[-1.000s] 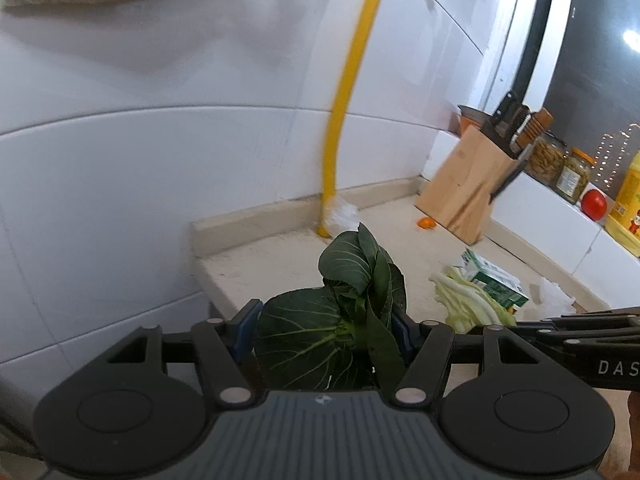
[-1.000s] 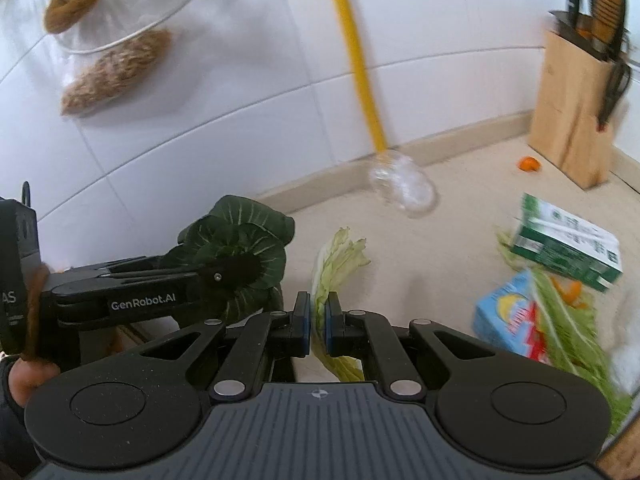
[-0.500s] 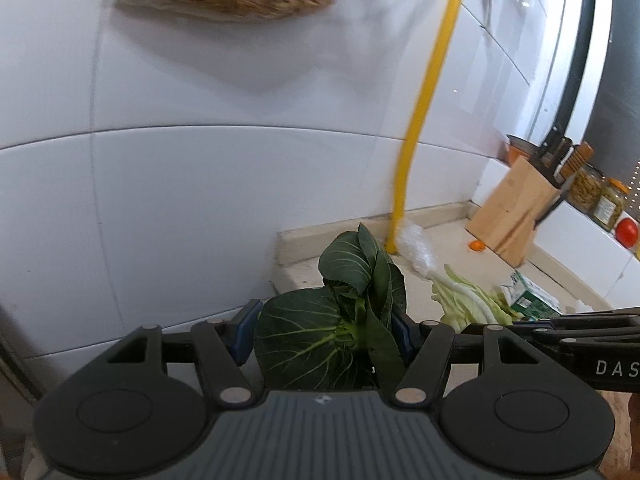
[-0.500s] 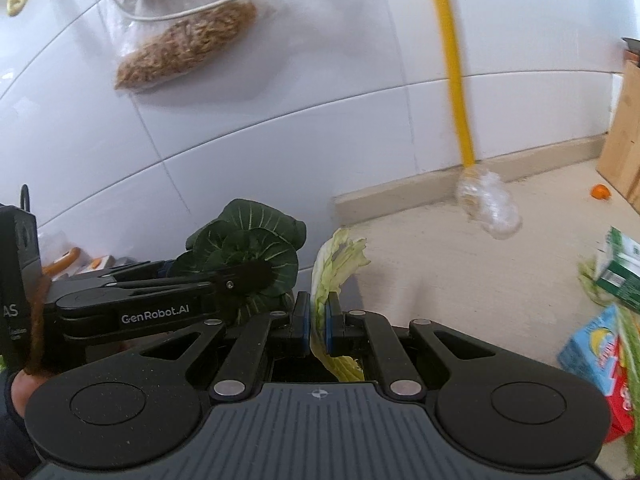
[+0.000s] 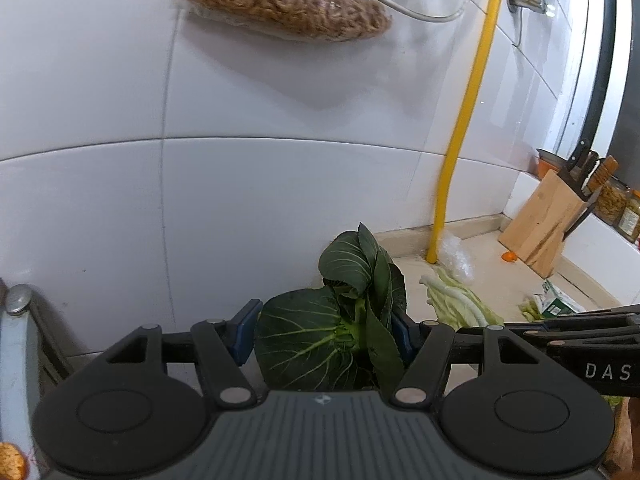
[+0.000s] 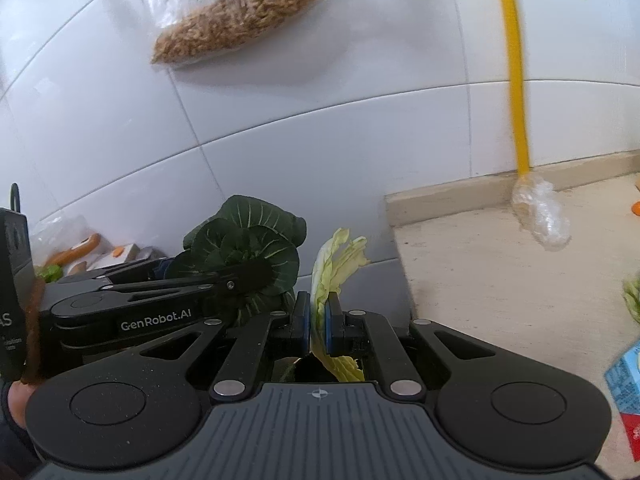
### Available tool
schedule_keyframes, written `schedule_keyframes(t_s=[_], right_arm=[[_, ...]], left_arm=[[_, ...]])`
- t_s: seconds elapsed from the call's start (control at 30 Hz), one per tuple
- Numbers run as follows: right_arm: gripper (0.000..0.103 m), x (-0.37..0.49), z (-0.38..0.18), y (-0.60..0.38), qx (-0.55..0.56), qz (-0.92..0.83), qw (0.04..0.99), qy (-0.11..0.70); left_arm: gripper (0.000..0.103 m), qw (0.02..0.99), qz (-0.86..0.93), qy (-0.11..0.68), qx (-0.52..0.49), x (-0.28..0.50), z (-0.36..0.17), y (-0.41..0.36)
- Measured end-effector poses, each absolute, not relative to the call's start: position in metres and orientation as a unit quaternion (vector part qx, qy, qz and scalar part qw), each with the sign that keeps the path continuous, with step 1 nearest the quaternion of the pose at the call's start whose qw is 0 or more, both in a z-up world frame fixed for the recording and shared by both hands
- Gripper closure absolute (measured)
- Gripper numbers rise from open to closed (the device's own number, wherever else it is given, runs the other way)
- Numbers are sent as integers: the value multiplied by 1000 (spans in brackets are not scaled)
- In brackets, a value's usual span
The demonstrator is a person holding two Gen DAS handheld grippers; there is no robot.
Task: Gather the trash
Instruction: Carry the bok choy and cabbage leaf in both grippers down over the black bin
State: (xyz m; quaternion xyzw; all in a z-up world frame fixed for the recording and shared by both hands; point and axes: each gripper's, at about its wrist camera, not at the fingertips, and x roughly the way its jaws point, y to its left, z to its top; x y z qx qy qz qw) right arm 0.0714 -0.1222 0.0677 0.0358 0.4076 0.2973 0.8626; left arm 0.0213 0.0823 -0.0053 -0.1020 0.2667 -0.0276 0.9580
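Note:
My left gripper (image 5: 326,328) is shut on a dark green leafy vegetable (image 5: 336,320), its blue pads pressing on both sides. The same vegetable (image 6: 248,248) shows at the left of the right wrist view, held by the left gripper (image 6: 256,276). My right gripper (image 6: 317,316) is shut on a pale green cabbage leaf (image 6: 334,264) that sticks up between its pads and hangs below them. That leaf (image 5: 456,300) also shows right of the dark vegetable in the left wrist view. Both grippers hang past the left end of the beige counter (image 6: 500,280).
White tiled wall ahead with a bag of brown grain (image 5: 288,4) hung high and a yellow pipe (image 5: 468,120). On the counter: crumpled clear plastic (image 6: 540,216), a knife block (image 5: 544,220), a green carton (image 5: 554,304), a blue carton (image 6: 626,380). Lower left: a metal knob (image 5: 16,298).
Both grippers have swung left with their leaves, off the counter's end. The counter and its litter slid to the right of both views; the grain bag came into fuller view.

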Motion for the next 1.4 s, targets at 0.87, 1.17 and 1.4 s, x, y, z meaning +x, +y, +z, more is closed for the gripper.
schedule_keyframes(t_s=[0.87, 1.17, 1.4], right_arm=[[93, 80, 37, -69, 24, 300, 848, 436], [93, 100, 15, -61, 21, 304, 835, 458], [93, 112, -7, -58, 21, 303, 825, 476]], left_arm=[[46, 954, 40, 284, -91, 20, -30, 122], [46, 941, 74, 315, -96, 31, -52, 126], [46, 927, 100, 349, -95, 44, -67, 123]])
